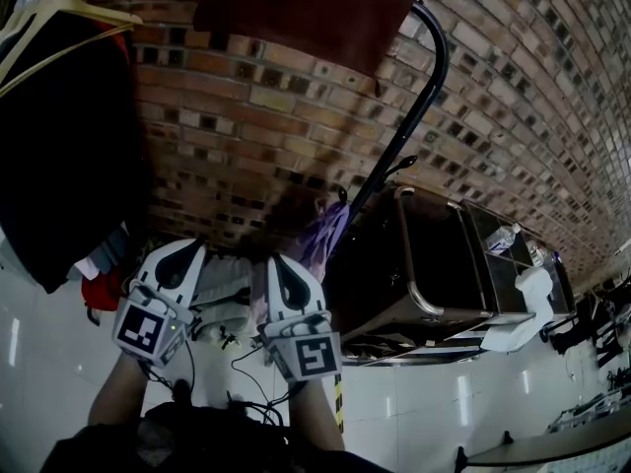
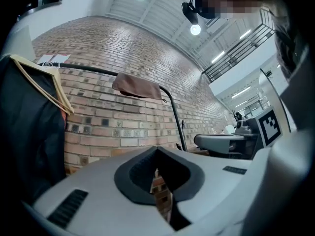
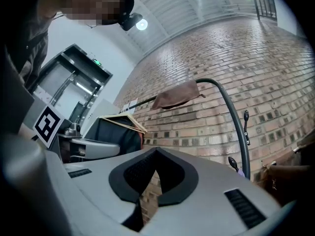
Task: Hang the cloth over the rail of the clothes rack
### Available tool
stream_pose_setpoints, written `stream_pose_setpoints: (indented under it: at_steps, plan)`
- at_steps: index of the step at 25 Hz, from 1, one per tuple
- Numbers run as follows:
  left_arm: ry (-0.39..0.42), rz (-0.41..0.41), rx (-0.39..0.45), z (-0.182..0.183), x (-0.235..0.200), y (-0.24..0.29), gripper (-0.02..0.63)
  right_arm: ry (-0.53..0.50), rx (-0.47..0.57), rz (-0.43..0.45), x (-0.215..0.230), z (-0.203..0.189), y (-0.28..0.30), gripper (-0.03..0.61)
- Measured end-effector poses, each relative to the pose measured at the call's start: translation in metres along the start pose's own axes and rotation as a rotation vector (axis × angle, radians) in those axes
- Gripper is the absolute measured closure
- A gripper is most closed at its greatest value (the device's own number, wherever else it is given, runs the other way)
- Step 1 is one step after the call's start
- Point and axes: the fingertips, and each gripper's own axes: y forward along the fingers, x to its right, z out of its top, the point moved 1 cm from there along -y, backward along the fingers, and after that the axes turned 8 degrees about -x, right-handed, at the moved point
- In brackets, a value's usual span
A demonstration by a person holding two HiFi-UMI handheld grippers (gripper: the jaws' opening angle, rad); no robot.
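Down low at the bottom middle, side by side and shut tight on nothing: left gripper [image 1: 185,249] and right gripper [image 1: 286,261].

Behind them, filling most of the frame, wall [image 1: 256,136] of brick. At the left, big dark clothes [image 1: 69,146]. Right of middle, rack [image 1: 394,156], going up to its rail [image 1: 435,52], bent over at the top. At the top middle, cloth [image 1: 306,8], lying over the rail, well away from both grippers. At the upper left, hanger [image 1: 59,13].

Looks like the hanging is done, so time to back off. Keep both grippers shut and pull them straight away, clear of the rack. Stay off the clothes at the left. Check that the cloth falls about the same on both sides, so as not to slip off. Fix only if lopsided.
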Motion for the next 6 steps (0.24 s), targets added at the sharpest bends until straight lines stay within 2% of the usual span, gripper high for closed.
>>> stream_pose_setpoints:
  at_steps: [6]
  plan:
    - [-0.002, -0.037, 0.001, 0.009, -0.0033, -0.0017, 0.601, 0.008, 0.009, -0.029, 0.0, 0.0094, 0.0001, 0.568]
